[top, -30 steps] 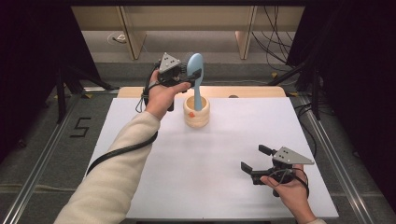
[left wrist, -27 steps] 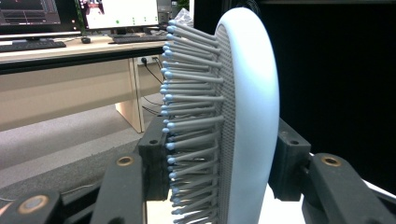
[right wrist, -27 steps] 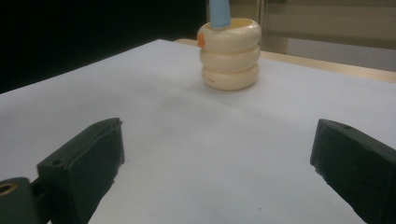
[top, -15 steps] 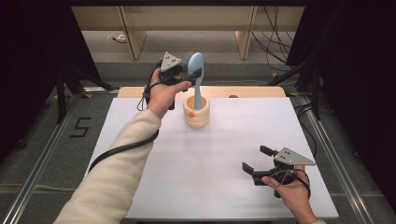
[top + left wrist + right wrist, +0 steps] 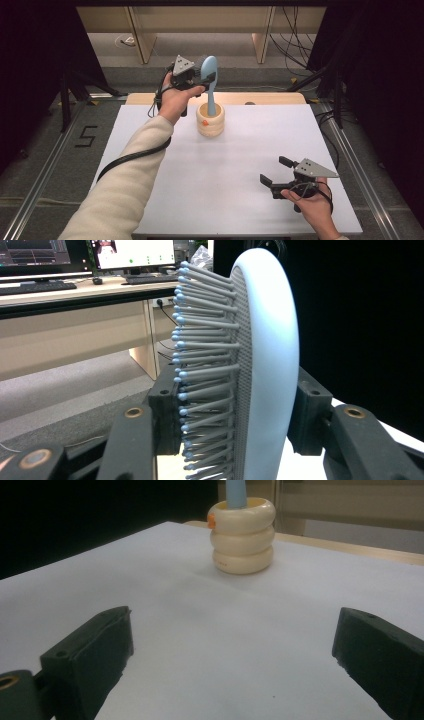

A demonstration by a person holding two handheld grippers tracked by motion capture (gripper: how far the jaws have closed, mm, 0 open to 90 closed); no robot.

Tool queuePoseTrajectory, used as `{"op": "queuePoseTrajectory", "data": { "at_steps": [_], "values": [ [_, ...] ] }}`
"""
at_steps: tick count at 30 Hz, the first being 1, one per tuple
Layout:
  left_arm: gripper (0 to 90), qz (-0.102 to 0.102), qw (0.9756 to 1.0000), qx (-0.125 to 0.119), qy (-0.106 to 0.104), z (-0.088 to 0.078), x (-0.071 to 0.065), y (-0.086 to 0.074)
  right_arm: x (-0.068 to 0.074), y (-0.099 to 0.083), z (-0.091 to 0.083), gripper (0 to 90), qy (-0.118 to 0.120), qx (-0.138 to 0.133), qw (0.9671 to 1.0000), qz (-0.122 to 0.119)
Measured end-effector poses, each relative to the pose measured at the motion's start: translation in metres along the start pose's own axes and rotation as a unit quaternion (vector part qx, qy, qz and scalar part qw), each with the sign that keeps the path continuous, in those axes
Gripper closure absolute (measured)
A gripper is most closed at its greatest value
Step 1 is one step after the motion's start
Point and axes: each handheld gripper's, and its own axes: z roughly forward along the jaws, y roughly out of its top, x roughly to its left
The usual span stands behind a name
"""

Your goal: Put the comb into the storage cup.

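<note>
A: Starting big: what is lying on the white-covered worktop (image 5: 225, 190)?

B: Near its far edge a cream, ribbed holder made of 3 stacked rings (image 5: 210, 120) is standing, with a small orange spot on its rim. A pale blue plastic hairbrush (image 5: 209, 80) is rising out of it, handle down inside the ring, paddle head up in the air.

A: And the tongs?

B: The left tongs (image 5: 206, 76) are clamping the brush head: in the left gripper view 1 jaw is pressing on the bristle side and the other on the smooth back of the hairbrush (image 5: 260, 370). The right tongs (image 5: 274, 170) are resting low over the near right of the worktop, jaws spread wide with nothing between them, well apart from the holder (image 5: 242, 535).

A: So which step is this?

B: I judge the brush is either being seated in the holder or being drawn out of it; the pictures are not telling which. Next, seating calls for lowering straight and releasing; lifting calls for a vertical pull so the holder is not tipping.
</note>
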Motion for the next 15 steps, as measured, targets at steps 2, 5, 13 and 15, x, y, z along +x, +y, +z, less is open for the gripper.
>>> {"op": "queuePoseTrajectory", "data": {
  "at_steps": [2, 5, 13, 15],
  "values": [
    [50.0, -0.001, 1.0000, -0.001, -0.001, 0.0010, 0.0009, -0.0005, -0.0001, 0.0000, -0.0001, 4.0, 0.000, 0.000, 1.0000, 0.000],
    [50.0, 0.002, 1.0000, -0.002, 0.000, 0.0020, 0.0024, -0.0012, 0.0003, -0.0001, 0.0000, 4.0, 0.000, -0.001, 1.0000, 0.001],
    [50.0, -0.002, 1.0000, -0.002, 0.002, 0.0042, 0.0033, -0.0043, 0.0006, -0.0001, -0.0001, 4.0, 0.000, -0.001, 1.0000, 0.000],
    [50.0, -0.002, 1.0000, -0.001, 0.002, 0.0052, 0.0033, -0.0055, 0.0007, -0.0001, -0.0001, 4.0, 0.000, 0.000, 1.0000, 0.000]
  ]
}}
